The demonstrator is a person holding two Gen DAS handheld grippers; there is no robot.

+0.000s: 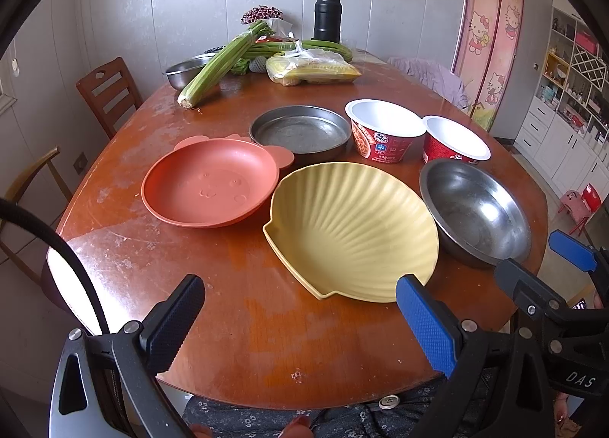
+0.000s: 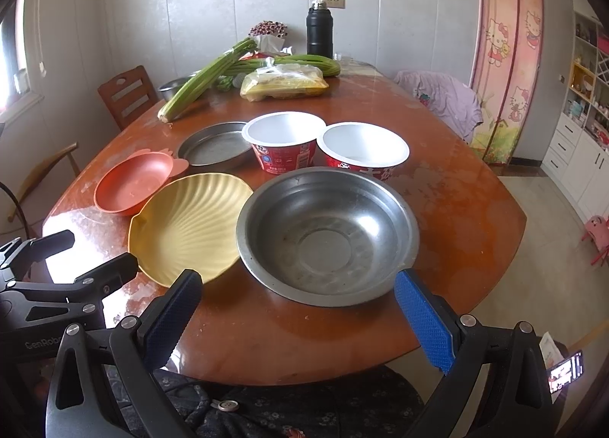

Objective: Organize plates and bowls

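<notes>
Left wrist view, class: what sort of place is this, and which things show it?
Probably a home dining room. A wooden dining table holds celery and a thermos; a wooden chair stands beside it, with cartoon-cat sliding doors behind.

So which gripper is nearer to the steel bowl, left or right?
Right. The right gripper hangs open just before the steel bowl, lined up with it. The left gripper is open further left, facing the yellow shell plate.

Ribbed yellow shell plate (image 1: 354, 232), coral bear plate (image 1: 211, 187), red-printed cups (image 1: 382, 131), blue-padded tongs (image 2: 298, 318).
</notes>
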